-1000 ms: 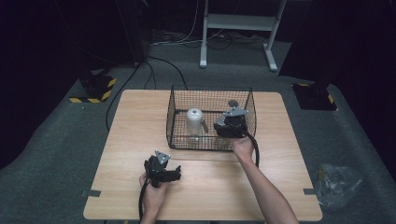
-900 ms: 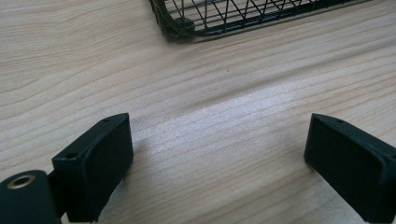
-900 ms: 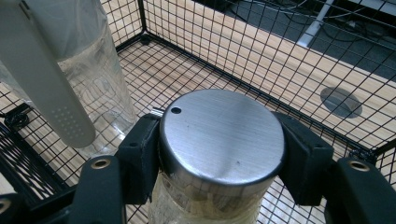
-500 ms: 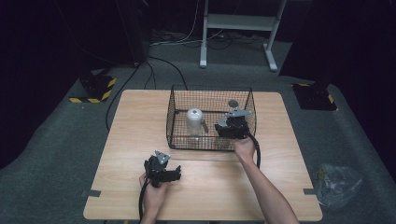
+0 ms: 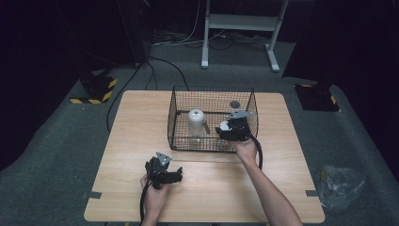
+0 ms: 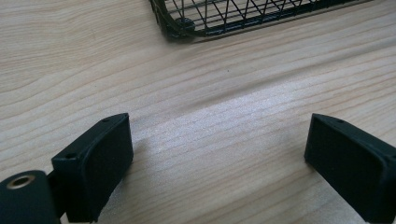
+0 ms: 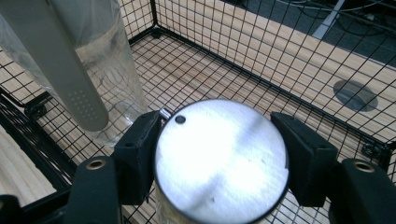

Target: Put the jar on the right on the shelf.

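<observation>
R gripper (image 7: 219, 154) jaws just easing apart round upright jar (image 7: 220, 161), white lid up, long axis vertical, in wire basket (image 5: 211, 96).

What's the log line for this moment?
right gripper: jaws just opening, white-lidded jar between, inside basket | left gripper: open, empty, over table

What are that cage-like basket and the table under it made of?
The basket looks like thin metal wire with a black coating: an open grid you can see through. The table shows pale wood grain with a smooth matt finish, possibly laminate rather than solid wood.
</observation>
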`<state>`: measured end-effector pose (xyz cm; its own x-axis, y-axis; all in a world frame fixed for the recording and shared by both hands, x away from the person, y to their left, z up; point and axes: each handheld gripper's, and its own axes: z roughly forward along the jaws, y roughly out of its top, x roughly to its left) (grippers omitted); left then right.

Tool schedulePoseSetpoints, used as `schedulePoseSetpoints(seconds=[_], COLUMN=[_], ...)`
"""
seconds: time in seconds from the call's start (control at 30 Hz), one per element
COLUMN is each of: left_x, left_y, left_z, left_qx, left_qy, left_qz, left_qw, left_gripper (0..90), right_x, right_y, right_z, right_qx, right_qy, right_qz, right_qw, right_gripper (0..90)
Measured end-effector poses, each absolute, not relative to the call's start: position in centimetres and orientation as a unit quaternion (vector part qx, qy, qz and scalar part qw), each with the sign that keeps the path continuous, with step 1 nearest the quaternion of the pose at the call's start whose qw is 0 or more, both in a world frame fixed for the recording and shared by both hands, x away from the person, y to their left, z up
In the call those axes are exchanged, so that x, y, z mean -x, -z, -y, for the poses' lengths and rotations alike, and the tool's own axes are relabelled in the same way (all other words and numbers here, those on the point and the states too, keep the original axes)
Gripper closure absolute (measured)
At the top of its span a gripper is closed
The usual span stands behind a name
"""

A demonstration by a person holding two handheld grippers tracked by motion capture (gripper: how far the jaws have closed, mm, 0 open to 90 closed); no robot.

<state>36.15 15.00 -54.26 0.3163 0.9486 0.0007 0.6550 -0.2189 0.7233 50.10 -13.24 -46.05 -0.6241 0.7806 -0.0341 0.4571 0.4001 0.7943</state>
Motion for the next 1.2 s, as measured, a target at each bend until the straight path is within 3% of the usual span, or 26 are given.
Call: schedulePoseSetpoints(seconds=[0.43, 1.2], left_x=[-36.2, -36.2], left_y=[54.3, 54.3], left_z=[-15.0, -15.0], left_qx=[-0.745, -0.746], left_qy=[-0.23, -0.23], left_qz=[-0.538, -0.538], left_qw=[0.319, 0.319], left_gripper=[7.8, 7.8], right_x=[-49.7, -48.5], right_y=[45.5, 44.3], right_z=[14.2, 15.5], right_qx=[-0.385, -0.369], right_qy=[-0.412, -0.451], right_qz=[-0.801, -0.787], right_qw=[0.2, 0.202], right_gripper=[26.0, 25.2])
